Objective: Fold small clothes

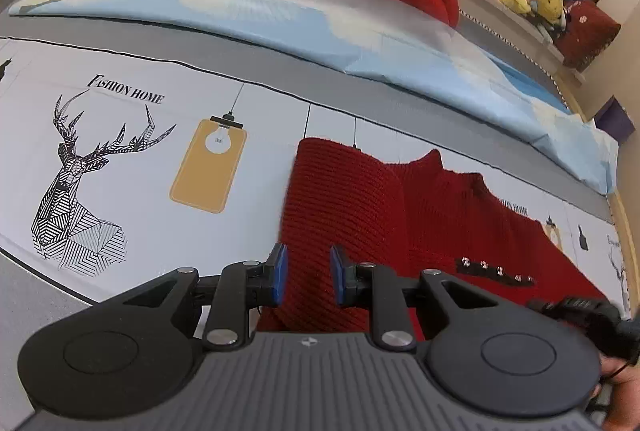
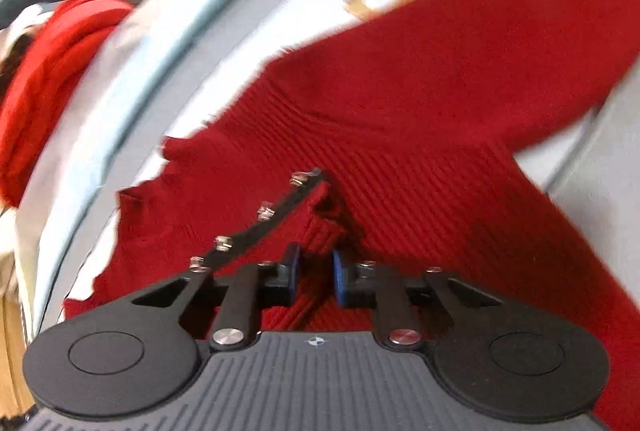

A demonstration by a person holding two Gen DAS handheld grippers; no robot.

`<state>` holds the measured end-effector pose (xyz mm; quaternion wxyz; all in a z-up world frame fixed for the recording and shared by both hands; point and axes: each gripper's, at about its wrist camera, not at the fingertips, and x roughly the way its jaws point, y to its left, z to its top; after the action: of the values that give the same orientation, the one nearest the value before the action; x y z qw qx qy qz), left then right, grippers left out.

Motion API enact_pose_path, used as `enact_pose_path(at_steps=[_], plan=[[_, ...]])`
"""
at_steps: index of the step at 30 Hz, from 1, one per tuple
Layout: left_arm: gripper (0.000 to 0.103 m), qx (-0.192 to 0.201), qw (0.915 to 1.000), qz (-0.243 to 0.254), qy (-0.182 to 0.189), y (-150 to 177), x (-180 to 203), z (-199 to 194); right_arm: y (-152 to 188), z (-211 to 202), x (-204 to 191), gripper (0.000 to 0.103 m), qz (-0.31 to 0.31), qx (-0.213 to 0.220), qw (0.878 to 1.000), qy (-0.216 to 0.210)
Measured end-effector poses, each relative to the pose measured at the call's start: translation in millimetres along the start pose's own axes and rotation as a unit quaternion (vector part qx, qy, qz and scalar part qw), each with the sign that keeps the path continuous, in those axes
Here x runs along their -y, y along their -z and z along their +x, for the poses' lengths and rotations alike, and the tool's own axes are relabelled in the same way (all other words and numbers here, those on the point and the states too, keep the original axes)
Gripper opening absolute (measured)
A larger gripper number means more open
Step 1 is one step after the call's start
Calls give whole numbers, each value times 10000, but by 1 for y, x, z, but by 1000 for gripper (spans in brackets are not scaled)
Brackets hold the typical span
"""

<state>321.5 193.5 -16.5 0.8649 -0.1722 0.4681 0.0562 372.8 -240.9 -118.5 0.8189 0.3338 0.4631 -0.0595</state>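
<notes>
A red knit sweater [image 1: 352, 199] lies on a bed sheet [image 1: 132, 167] printed with a deer [image 1: 76, 183] and a lamp; its collar points away toward a pale blue pillow [image 1: 280, 15], its long axis running across the left wrist view, one side folded over the body; the left gripper [image 1: 307, 277] holds its jaws parted over the folded edge, clamping nothing; the right gripper [image 2: 316, 269] has its jaws clenched on a bunched fold beside the black button strip [image 2: 256, 227].
</notes>
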Motion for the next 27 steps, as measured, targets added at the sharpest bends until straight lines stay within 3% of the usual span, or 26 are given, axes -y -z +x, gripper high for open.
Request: enact_pose_path(at_steps=[4, 6, 7, 10, 13, 15, 17, 19, 21, 26, 27], plan=[[24, -16, 10000, 89, -22, 1, 1, 3, -14, -50, -27, 15, -428, 943, 9923, -682], [24, -31, 9999, 128, -26, 2, 2, 5, -17, -78, -33, 15, -590, 1631, 9814, -829], [24, -50, 9999, 145, -47, 3, 3, 7, -20, -84, -29, 15, -499, 1749, 9801, -792], [24, -116, 9998, 163, -69, 6, 3, 12, -30, -67, -8, 17, -42, 1136, 9935, 102], [24, -162, 9997, 186, -85, 8, 5, 15, -30, -56, 21, 18, 626, 800, 9929, 624], [24, -168, 9997, 185, -73, 9, 7, 16, -32, -59, 20, 18, 537, 928, 9921, 645], [24, -184, 9996, 203, -47, 10, 11, 17, -32, -63, 14, 23, 285, 942, 9945, 361], [24, -196, 9996, 225, 8, 11, 15, 18, -32, -55, 9, 34, 195, 613, 9978, -183], [24, -199, 9994, 270, 46, 13, 20, 18, -33, -42, 16, 34, 236, 267, 9987, -369], [24, -238, 9991, 342, 41, 17, 25, 20, -23, -9, 44, 39, 498, -549, 9962, 463], [24, -253, 9991, 337, 31, 17, 24, 20, -22, -9, 50, 39, 696, -569, 9951, 402]])
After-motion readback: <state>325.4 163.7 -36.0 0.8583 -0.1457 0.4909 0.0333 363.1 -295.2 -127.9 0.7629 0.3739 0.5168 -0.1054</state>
